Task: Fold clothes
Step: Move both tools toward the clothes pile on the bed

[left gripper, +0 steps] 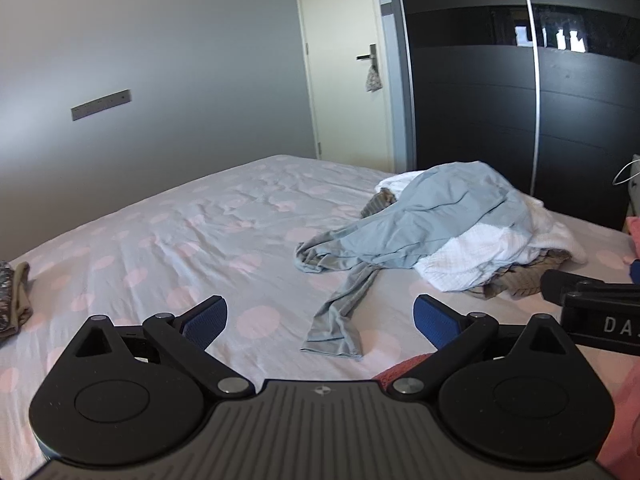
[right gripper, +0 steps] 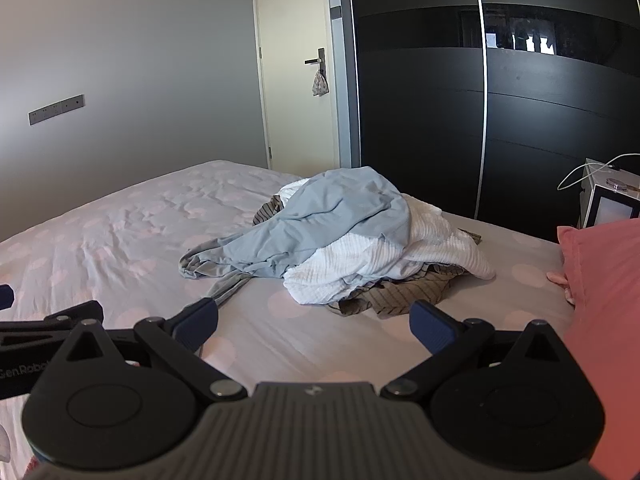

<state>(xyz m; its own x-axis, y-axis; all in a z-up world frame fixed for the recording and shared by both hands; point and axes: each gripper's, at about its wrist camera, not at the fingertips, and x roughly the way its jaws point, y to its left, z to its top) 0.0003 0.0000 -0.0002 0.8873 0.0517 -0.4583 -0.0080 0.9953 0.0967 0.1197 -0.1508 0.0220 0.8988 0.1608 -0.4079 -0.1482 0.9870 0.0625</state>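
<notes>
Jaws spread wide and holding nothing, the left gripper and right gripper hover side by side above the polka-dot bed. Beyond them an unfolded heap waits: 1 light-blue garment draped over a white textured one and a brown striped piece, its blue sleeve trailing toward the left gripper, while what looks like folded cloth sits at the bed's left edge. The work appears to stand between garments, and the next move likely calls for pinching the blue top clear and spreading it flat.
</notes>
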